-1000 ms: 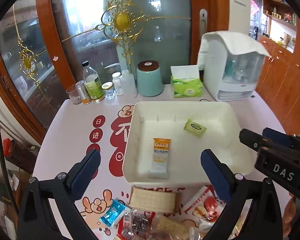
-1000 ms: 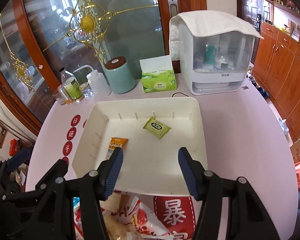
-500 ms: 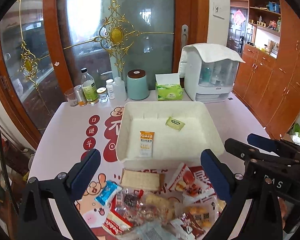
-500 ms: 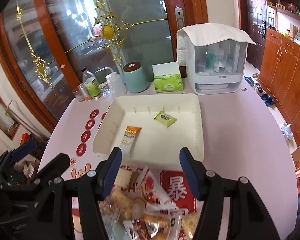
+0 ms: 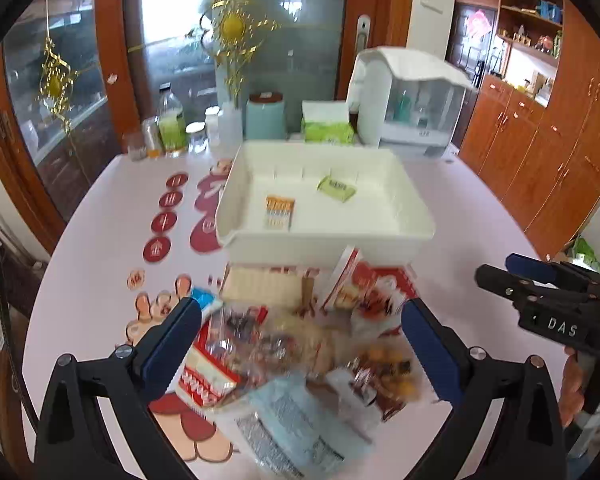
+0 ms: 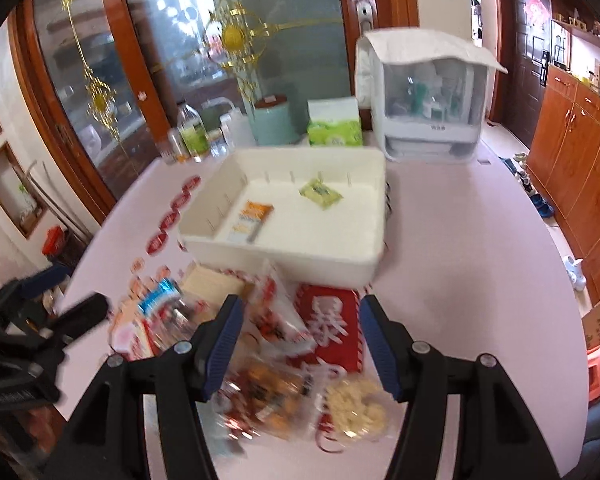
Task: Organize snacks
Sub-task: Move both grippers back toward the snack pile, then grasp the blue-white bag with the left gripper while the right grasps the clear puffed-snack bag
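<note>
A white tray [image 5: 324, 236] [image 6: 280, 252] sits mid-table and holds an orange oat bar [image 5: 279, 212] [image 6: 250, 220] and a green packet [image 5: 336, 189] [image 6: 320, 194]. In front of it lies a loose snack pile [image 5: 300, 344] [image 6: 268, 372], with a cracker pack [image 5: 260, 286] and a blue packet [image 5: 206, 298] at its far side. My left gripper [image 5: 300, 320] hangs open above the pile, gripping nothing. Over the pile's right part, my right gripper [image 6: 300, 308] is open too, and its fingers [image 5: 540, 280] show at the right edge of the left wrist view.
At the table's back stand several bottles and jars [image 5: 172, 124], a teal canister [image 5: 265, 116], a green tissue box [image 5: 326, 126] and a white covered rack [image 5: 410, 104]. Behind them is a glass door. Wooden cabinets [image 5: 540, 152] line the right side.
Both grippers have drawn back from the tray toward the near table edge, so the snack pile now lies under them. The right jaws stand slightly wider than a second ago.
</note>
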A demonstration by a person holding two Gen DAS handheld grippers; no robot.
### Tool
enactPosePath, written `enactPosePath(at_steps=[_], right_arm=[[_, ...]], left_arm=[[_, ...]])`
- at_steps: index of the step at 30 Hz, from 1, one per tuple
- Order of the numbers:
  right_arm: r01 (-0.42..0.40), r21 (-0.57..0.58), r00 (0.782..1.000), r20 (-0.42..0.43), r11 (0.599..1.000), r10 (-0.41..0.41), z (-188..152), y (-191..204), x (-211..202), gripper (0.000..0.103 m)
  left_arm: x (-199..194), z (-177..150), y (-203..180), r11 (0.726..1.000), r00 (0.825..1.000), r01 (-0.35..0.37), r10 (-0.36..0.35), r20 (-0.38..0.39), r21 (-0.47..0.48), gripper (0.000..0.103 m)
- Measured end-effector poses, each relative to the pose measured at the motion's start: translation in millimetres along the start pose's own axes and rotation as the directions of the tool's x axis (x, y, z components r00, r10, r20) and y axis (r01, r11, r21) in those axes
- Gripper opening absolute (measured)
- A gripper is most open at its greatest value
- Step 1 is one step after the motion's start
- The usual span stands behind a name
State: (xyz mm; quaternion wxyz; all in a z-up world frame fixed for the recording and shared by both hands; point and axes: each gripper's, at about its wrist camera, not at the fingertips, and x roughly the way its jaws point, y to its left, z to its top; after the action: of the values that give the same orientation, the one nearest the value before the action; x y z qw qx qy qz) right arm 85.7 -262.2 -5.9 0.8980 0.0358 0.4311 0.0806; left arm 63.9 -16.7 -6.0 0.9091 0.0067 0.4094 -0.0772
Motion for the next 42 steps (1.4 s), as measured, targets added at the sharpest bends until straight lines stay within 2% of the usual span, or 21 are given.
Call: enactPosePath(at_steps=[4, 7, 10, 16, 20, 25, 29, 35, 39, 42], right_arm=[[0.009, 0.012, 0.997, -0.072, 1.0, -0.008, -27, -22, 23, 0.061], [0.033, 0.014, 0.992, -0.121, 0.999, -0.031, -48, -38, 42, 0.061], [0.047, 0.012, 0.984, -0.171, 0.999, -0.045, -64, -49, 61, 0.061], [0.046, 0.009, 0.963, -0.265, 0.999, -0.042, -91, -61, 93, 0.061], [0.006, -0.013, 0.959, -0.282, 1.0, -0.009, -97, -54, 102, 0.061], [0.015, -0.105, 0.954, -0.298, 0.994, -0.046, -102, -37, 111, 0.061], [0.026, -0.151, 0.952, -0.299, 0.988, -0.071, -104, -34, 115, 0.062], [0.024, -0.148, 0.943, -0.326, 0.989, -0.071, -106, -37, 124, 0.062], [0.031, -0.175, 0.945, -0.316, 0.984, -0.086, -105, -36, 125, 0.064], [0.036, -0.185, 0.946, -0.311, 0.982, -0.093, -105, -35, 125, 0.065]], left_arm=[[19, -27, 10, 0.999, 0.997, -0.042, 0.04, -0.06, -0.023, 0.1], [39, -51, 19, 0.996, 0.989, -0.069, 0.061, -0.133, -0.061, 0.1], [61, -77, 28, 0.991, 0.974, -0.083, 0.059, -0.218, -0.102, 0.1], [81, -110, 39, 0.98, 0.949, -0.08, 0.019, -0.316, -0.181, 0.1], [89, -122, 40, 0.973, 0.935, -0.075, -0.008, -0.354, -0.218, 0.1], [102, -131, 36, 0.971, 0.915, -0.088, -0.009, -0.404, -0.222, 0.1], [115, -145, 36, 0.968, 0.887, -0.11, -0.007, -0.462, -0.226, 0.1], [123, -152, 35, 0.955, 0.877, -0.091, -0.057, -0.477, -0.282, 0.1], [124, -153, 36, 0.96, 0.88, -0.085, -0.053, -0.472, -0.266, 0.1], [124, -153, 35, 0.963, 0.886, -0.073, -0.056, -0.46, -0.258, 0.093]])
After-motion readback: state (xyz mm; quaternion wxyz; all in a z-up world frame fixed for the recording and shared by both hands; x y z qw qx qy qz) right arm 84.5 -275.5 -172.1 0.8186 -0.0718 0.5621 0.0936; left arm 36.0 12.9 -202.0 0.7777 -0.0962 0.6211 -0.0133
